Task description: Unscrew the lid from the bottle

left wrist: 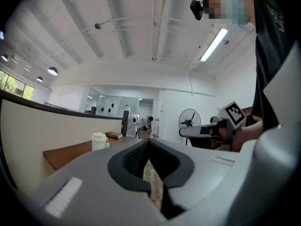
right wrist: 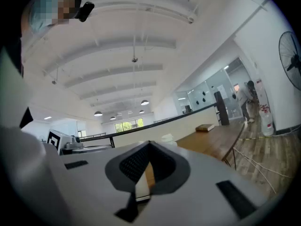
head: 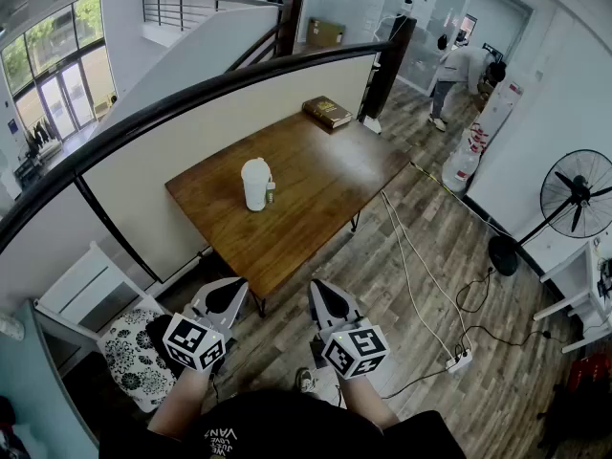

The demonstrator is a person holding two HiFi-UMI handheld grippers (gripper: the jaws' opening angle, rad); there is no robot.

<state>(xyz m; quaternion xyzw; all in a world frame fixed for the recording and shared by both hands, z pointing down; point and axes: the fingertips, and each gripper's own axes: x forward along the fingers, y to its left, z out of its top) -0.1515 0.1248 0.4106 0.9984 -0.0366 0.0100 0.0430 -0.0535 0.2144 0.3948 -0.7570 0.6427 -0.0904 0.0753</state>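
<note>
We have not begun: both tongs, left (head: 216,306) and right (head: 330,306), are together and empty at lower centre, well apart from the still-capped bottle (head: 256,184) on the worktop (head: 316,194).

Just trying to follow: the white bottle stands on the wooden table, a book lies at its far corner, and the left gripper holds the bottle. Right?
No: the head view shows the left gripper shut, empty, short of the table. The white bottle stands there untouched, the book at its far corner.
</note>
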